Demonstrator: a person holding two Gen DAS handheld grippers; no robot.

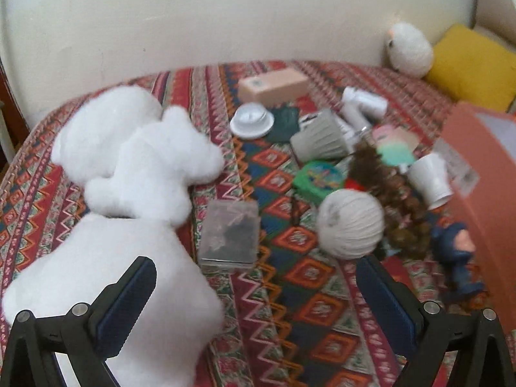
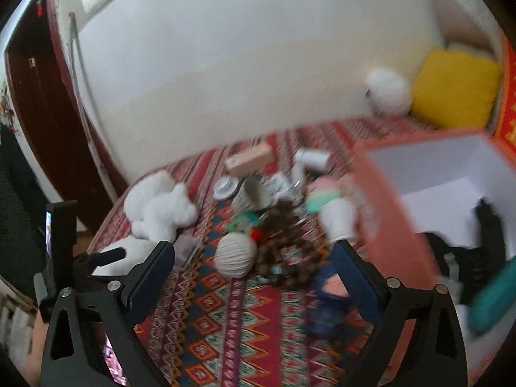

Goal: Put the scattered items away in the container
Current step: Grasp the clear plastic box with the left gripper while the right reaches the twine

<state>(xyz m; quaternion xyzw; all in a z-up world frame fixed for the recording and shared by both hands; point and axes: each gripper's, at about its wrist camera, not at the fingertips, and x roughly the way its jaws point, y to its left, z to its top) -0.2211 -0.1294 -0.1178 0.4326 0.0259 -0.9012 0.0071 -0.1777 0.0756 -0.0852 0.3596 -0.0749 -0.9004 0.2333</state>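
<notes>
From the left wrist, the left gripper (image 1: 256, 285) has its fingers spread and empty above the patterned bedspread (image 1: 309, 293). The white yarn ball (image 1: 351, 224) lies just ahead; left of it a clear plastic case (image 1: 230, 235), right of it a blurred blue figure (image 1: 456, 258), half cut off by the orange box (image 1: 483, 174).

From the right wrist, the right gripper (image 2: 254, 274) is spread too, empty. Right of the ball (image 2: 235, 256), the box (image 2: 396, 225) stands open; motion blur smears its dark and teal contents.

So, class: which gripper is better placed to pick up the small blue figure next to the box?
Probably the right gripper: its open fingers hang just before the blue figure, beside the box.
</notes>
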